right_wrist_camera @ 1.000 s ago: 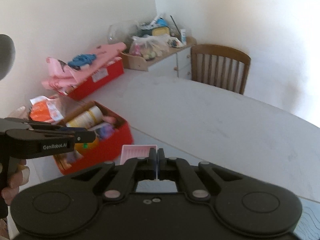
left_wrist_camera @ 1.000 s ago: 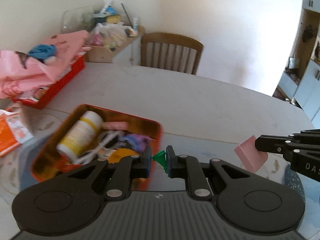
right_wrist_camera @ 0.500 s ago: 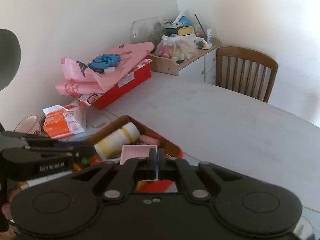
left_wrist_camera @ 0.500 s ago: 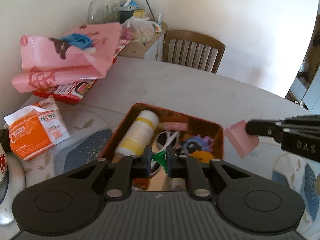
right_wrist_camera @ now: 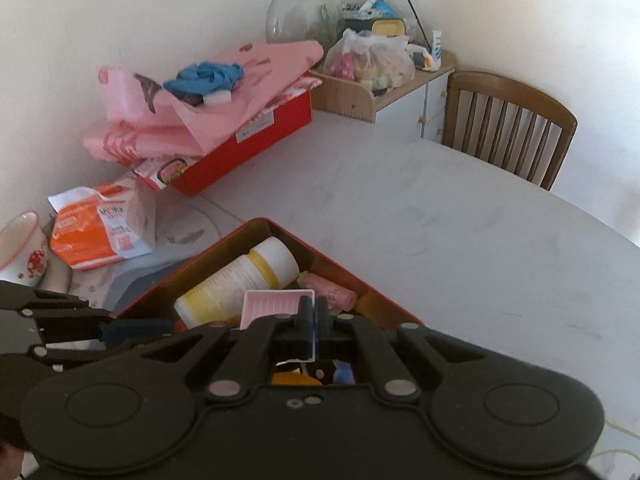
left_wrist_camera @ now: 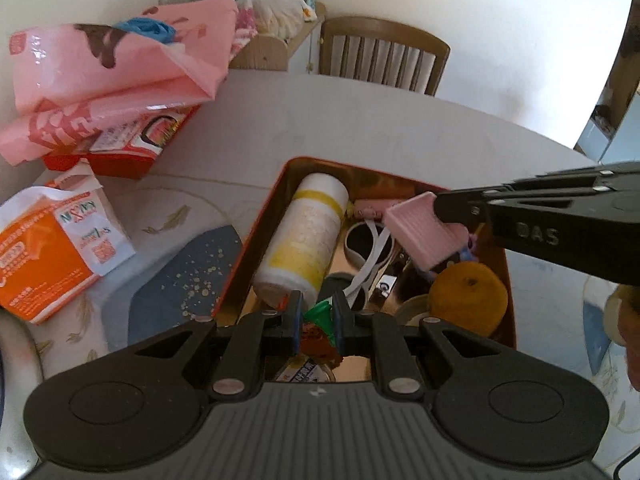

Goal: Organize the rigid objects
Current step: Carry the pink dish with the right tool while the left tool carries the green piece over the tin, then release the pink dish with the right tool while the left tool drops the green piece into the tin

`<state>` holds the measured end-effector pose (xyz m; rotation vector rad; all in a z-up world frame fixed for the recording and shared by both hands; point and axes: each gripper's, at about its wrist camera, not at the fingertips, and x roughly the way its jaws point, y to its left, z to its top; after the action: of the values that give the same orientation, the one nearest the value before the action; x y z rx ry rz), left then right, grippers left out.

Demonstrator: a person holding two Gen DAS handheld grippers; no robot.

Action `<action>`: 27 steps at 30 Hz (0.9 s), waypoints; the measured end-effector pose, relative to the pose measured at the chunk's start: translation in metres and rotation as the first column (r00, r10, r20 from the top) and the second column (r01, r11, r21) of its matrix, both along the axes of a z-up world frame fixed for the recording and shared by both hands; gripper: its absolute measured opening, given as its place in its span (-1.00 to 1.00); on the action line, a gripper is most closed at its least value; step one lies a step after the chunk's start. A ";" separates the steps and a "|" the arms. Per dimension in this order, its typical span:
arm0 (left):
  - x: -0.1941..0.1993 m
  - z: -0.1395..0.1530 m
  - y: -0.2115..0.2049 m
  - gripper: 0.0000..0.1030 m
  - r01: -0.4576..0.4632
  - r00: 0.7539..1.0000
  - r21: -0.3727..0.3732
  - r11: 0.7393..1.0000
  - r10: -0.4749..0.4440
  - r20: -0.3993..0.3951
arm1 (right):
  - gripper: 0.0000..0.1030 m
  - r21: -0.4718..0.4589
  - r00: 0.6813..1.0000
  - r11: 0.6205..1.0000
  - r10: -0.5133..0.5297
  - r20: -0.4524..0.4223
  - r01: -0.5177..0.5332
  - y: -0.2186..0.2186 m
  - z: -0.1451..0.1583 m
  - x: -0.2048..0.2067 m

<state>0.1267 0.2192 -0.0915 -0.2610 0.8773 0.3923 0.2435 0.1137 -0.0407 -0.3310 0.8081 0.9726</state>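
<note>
An orange-red tin [left_wrist_camera: 256, 236] [right_wrist_camera: 304, 246] sits on the table and holds a white and yellow bottle [left_wrist_camera: 306, 238] [right_wrist_camera: 240, 280], an orange ball [left_wrist_camera: 468, 298], white straps and other small items. My left gripper [left_wrist_camera: 317, 318] hovers over the tin's near end, shut on a small green plastic piece [left_wrist_camera: 320, 314]. My right gripper [right_wrist_camera: 311, 312] is shut on the rim of a small pink ribbed tray [right_wrist_camera: 272, 308] [left_wrist_camera: 420, 232], which hangs over the tin's right half. In the left wrist view the right gripper [left_wrist_camera: 444, 204] reaches in from the right.
A red box [right_wrist_camera: 256, 144] piled with pink bags [left_wrist_camera: 112, 76] stands at the back left. An orange and white packet [left_wrist_camera: 52, 248] and a cup [right_wrist_camera: 22, 248] lie left of the tin. A wooden chair [right_wrist_camera: 508, 124] and a cluttered shelf [right_wrist_camera: 380, 76] are behind the table.
Both grippers have moved left and slightly down, from beside the tin to over it. The pink tray and the green piece travelled along in their grips.
</note>
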 end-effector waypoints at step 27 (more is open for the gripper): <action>0.014 -0.025 0.005 -0.71 0.060 0.998 -0.072 0.996 -0.061 -0.017 | -0.61 -0.043 0.998 0.999 -0.022 -0.063 0.019 0.004 -0.012 -0.001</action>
<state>0.1410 0.2245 -0.1167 -0.2962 0.9165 0.3083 0.2426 0.1175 -0.0526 -0.3292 0.8900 0.9515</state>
